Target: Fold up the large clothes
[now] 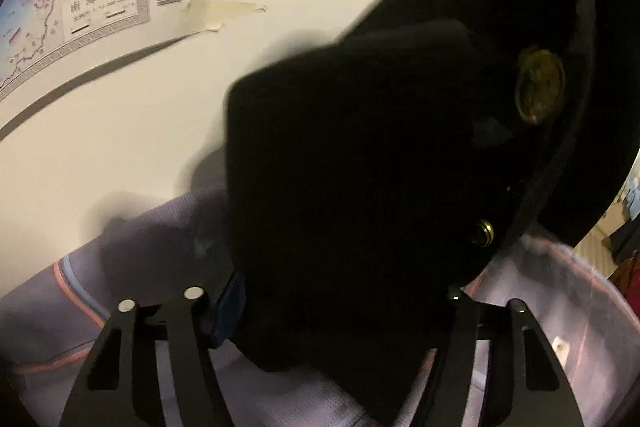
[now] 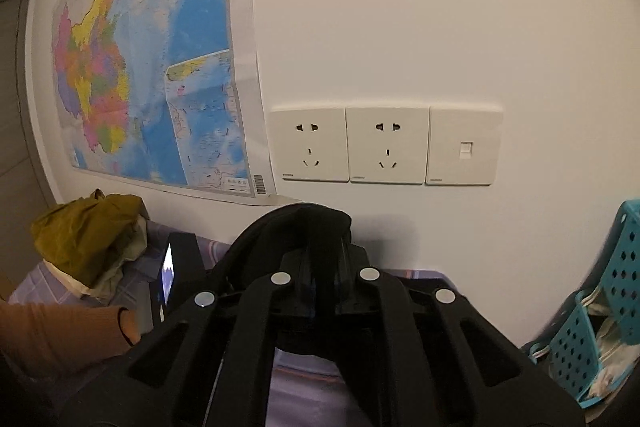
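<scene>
A black garment (image 1: 360, 155) with gold buttons (image 1: 540, 89) hangs close in front of the left wrist camera and fills most of that view. It drapes down between the fingers of my left gripper (image 1: 332, 303), whose fingers stand wide apart; the fingertips are hidden by the cloth. In the right wrist view my right gripper (image 2: 324, 275) is shut on a bunched fold of the same black garment (image 2: 304, 223), held up above the purple bed sheet (image 2: 304, 387) close to the wall.
A white wall with a taped map (image 2: 152, 67) and wall sockets (image 2: 384, 145) is just ahead. An olive cloth pile (image 2: 84, 239) and a lit phone (image 2: 168, 279) lie left. A blue perforated basket (image 2: 600, 307) stands right. An arm in an orange sleeve (image 2: 60, 335) is low left.
</scene>
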Demonstrator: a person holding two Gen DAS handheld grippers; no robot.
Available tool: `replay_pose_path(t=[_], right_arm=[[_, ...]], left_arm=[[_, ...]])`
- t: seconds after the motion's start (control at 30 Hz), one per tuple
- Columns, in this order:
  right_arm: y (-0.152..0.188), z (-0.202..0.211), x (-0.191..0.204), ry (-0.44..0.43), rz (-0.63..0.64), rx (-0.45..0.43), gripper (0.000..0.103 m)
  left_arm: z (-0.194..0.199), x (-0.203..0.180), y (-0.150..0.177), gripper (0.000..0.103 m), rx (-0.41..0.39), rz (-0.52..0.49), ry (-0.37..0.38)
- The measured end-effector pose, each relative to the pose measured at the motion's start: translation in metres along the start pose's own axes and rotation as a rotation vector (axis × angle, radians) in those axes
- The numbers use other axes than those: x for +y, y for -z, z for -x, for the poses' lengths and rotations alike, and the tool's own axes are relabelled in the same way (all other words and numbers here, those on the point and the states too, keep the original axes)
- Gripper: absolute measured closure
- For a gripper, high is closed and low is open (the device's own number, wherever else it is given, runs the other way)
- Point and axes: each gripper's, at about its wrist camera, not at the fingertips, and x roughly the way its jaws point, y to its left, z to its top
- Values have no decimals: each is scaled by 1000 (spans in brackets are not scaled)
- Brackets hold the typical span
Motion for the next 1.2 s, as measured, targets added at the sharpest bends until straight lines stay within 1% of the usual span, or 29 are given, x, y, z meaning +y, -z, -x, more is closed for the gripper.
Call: replay_pose_path(t=[0.03,0.07,0.17,0.27,0.3,0.33,0.37,0.4,0.43,0.47,0.53,0.57,0.6,0.63,0.7,0.77,0.8,0.9,0.97,1.0,1.03,1.07,1.1,1.2], right_arm=[[-1,1,-2,-7,-11,-5,98],[-2,3,-5,-4,-24,-11,98],[-8,11,-17,14,-50,-48,98],[-12,19,-26,21,-69,-68,98],[-12,21,-27,20,-67,-71,98],[-13,21,-28,18,-68,-71,98],[-14,23,-29,26,-67,-76,98],[-15,24,-31,27,-72,-81,98],[-18,27,-36,38,-82,-87,98],[-21,29,-41,55,-93,-90,98],[-31,42,-54,76,-119,-116,98],[-40,53,-61,99,-123,-138,98],[-47,62,-65,112,-126,-155,98],[-61,80,-72,127,-140,-194,98],[-84,111,-76,157,-126,-259,98],[-104,142,-76,175,-110,-318,98],[-115,158,-75,196,-98,-347,98],[-147,218,-59,234,-52,-458,98],[-159,250,-42,242,-13,-513,98],[-164,268,-32,238,10,-543,98],[-166,278,-25,232,22,-558,98],[-167,297,-13,226,45,-582,98],[-166,313,-3,211,57,-597,98],[-155,352,21,151,87,-631,98]], left_arm=[[2,3,-1,46,-12,4,2],[5,6,0,48,-26,9,17],[12,14,6,45,-37,-15,55],[13,22,6,45,-40,17,76],[8,22,3,48,-26,13,70],[2,18,-2,71,-13,-6,73],[-2,13,-5,87,-10,-21,55],[-7,10,-10,96,1,-30,33],[-9,7,-15,97,9,-29,15],[-7,4,-21,97,-3,-25,-5],[5,-2,-46,98,-60,-29,-54],[13,-4,-59,98,-92,-29,-62],[23,-8,-74,98,-128,-32,-70],[36,-14,-93,98,-170,-40,-79],[58,-26,-126,98,-226,-53,-80],[82,-44,-161,98,-272,-77,-64],[97,-52,-176,98,-311,-80,-53],[137,-64,-206,98,-412,-43,-36],[181,-67,-224,98,-515,-7,-35],[207,-66,-229,98,-571,7,-43],[226,-63,-230,98,-611,17,-44],[249,-61,-230,97,-652,20,-51],[278,-57,-226,96,-700,19,-75],[340,-50,-207,95,-773,14,-126]])
